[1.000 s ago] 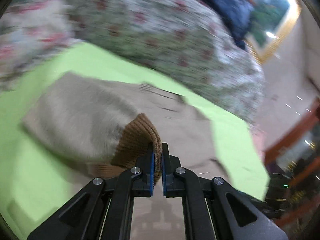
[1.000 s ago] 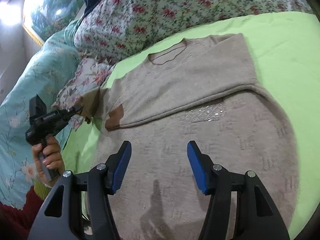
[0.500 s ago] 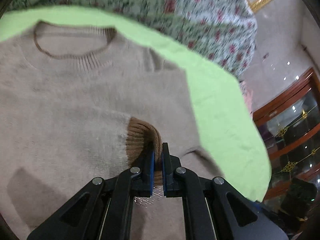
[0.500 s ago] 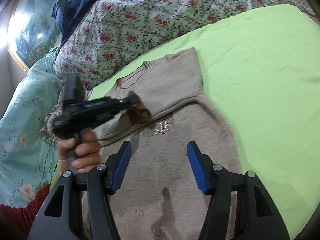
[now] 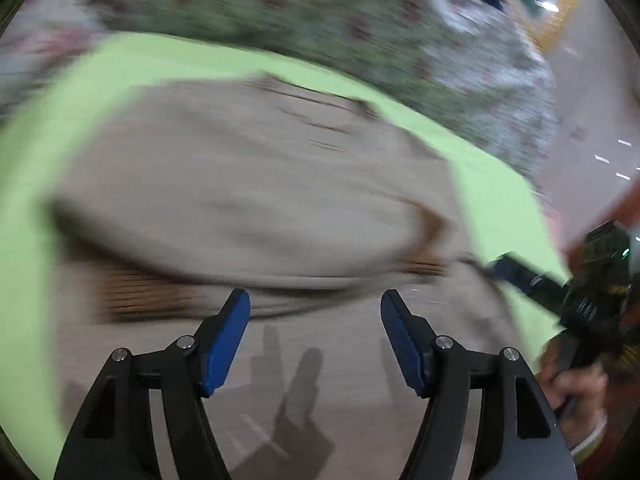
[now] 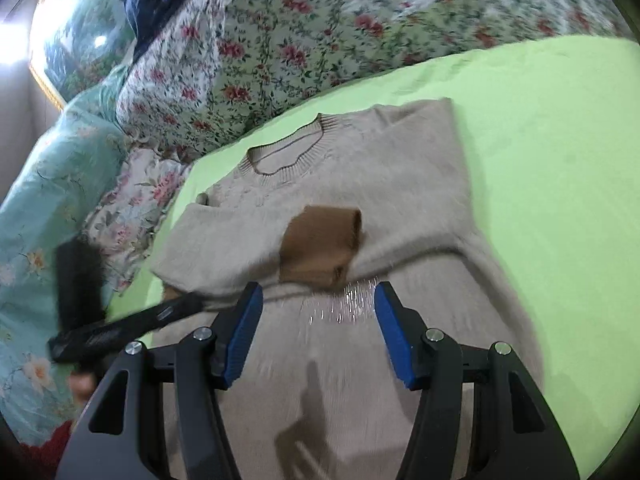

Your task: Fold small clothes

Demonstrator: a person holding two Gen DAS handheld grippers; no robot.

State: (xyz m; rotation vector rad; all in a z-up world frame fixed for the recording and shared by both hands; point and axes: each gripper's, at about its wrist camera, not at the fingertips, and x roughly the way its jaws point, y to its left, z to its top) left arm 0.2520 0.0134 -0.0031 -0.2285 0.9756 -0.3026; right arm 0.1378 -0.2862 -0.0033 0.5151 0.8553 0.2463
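We list one beige sweater [image 6: 384,184] on green sheet [image 6: 560,152], sleeves folded across; left gripper [image 5: 315,316] jaws opening, nothing between; right gripper [image 6: 318,312] jaws wide, empty.

Both wrist cams look down, close, at sweater [image 6: 360,184].

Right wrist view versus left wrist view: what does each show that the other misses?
Only the right wrist view shows the neckline, the brown cuff lying flat on the chest, the sparkly patch and the teal quilt. Only the left wrist view, badly blurred, shows the floor and the right hand. Both show the beige sweater on the green sheet, the floral quilt, and empty jaws.
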